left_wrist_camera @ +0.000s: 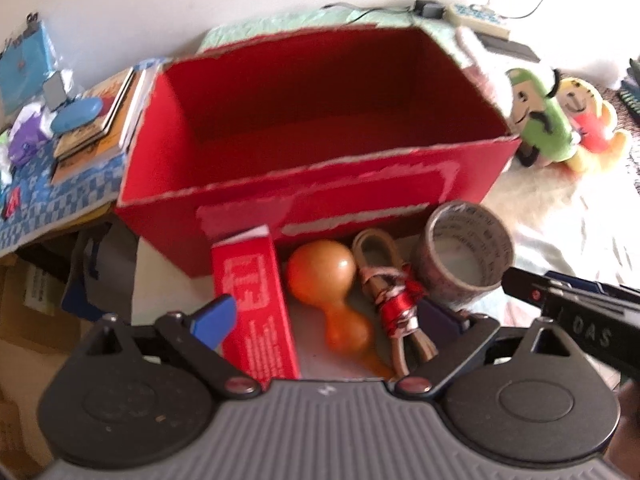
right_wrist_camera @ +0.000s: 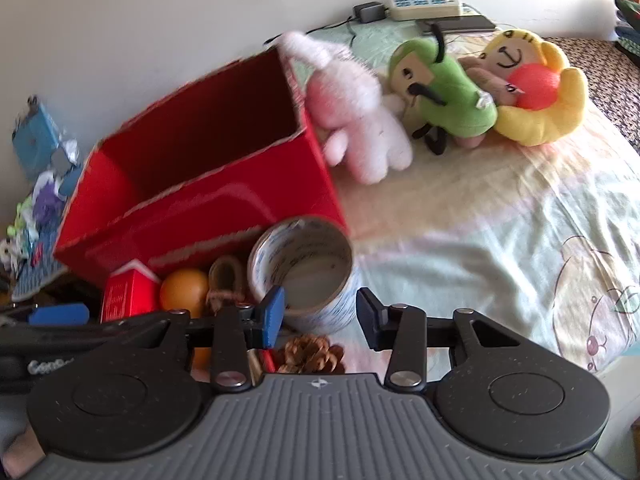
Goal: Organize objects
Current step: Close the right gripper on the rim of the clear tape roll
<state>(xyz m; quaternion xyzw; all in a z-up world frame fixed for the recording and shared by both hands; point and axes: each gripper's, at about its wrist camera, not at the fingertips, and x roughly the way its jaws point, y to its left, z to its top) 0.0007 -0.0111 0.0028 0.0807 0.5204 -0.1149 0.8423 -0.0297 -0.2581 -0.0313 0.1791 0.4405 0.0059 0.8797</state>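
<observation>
Clutter lay in a row along the near wall of the open red cardboard box (left_wrist_camera: 312, 128), which stood empty on the bed, evidently as the receptacle. From the box's left end ran a small red printed carton (left_wrist_camera: 256, 304), an orange gourd-shaped wooden shaker (left_wrist_camera: 332, 292), a tan cord bundle bound with red tape (left_wrist_camera: 384, 292) and a roll of clear packing tape (left_wrist_camera: 464, 256) standing on edge. The left gripper (left_wrist_camera: 332, 316) hung over carton, shaker and cord, jaws wide, gripping nothing. The right gripper (right_wrist_camera: 320, 316) straddled the tape roll's near rim, jaws half apart; the pads appeared not to be pressing it, probably a pick lined up. A brown pine cone (right_wrist_camera: 312, 354) lay under it. Three plush toys (right_wrist_camera: 452, 96) rested beyond the box's right end.
</observation>
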